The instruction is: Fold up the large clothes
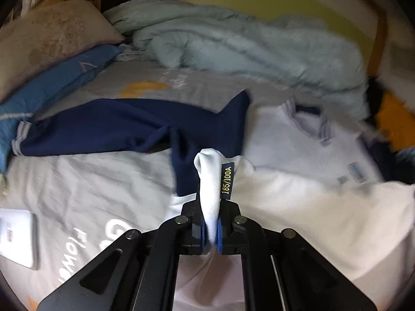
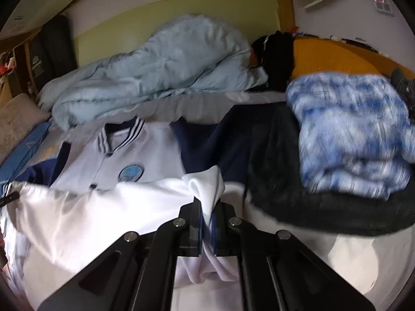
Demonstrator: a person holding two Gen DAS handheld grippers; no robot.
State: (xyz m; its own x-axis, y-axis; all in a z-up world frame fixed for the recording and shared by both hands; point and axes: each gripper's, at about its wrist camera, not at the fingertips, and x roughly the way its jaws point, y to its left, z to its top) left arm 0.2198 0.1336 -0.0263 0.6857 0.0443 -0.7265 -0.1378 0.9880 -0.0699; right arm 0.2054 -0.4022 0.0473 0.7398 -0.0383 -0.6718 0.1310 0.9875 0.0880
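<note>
Jacket, white with navy sleeves, striped collar and a round chest badge, lies front-up across the bed, collar toward its far edge. The left gripper and right gripper each pinch its white hem tight at the near edge. The fold seems underway; next, carrying the hem evenly toward the collar.

This is a bedroom in a home. A bed with a grey printed sheet fills the view, a crumpled pale blue duvet bunched along a yellow-green wall. Pillows are stacked at one end, and what looks like wooden framing rises behind, though it is blurred.
</note>
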